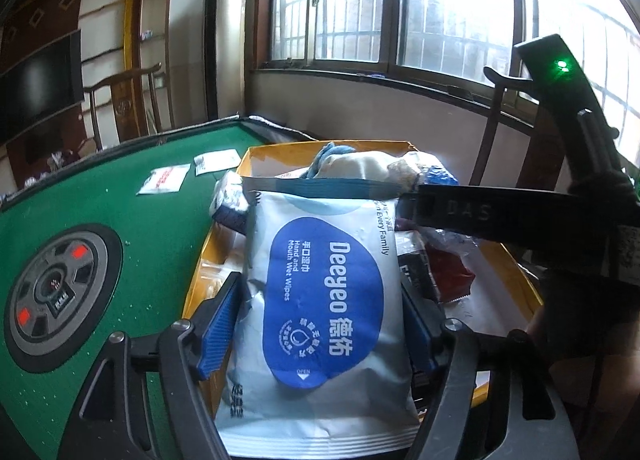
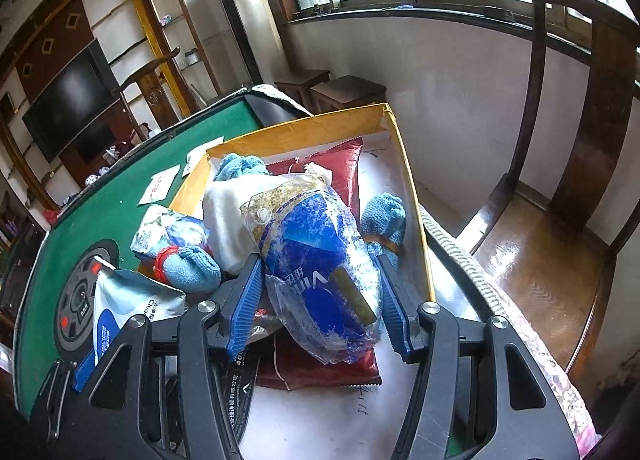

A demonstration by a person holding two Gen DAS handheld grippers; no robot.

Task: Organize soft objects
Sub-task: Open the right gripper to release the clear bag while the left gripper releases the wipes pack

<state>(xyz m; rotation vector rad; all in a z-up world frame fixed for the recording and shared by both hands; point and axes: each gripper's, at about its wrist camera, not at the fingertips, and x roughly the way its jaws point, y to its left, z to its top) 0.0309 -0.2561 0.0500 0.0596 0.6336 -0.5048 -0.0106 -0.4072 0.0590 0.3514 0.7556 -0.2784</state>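
**Both grippers loaded over the box**

Left gripper pinches a wet-wipes pack; right gripper pinches a blue tissue pack (crinkled wrapper). Both hang over the yellow box, on the green table beyond.

A home living room: green mahjong table, wall television, wooden chair, barred windows.
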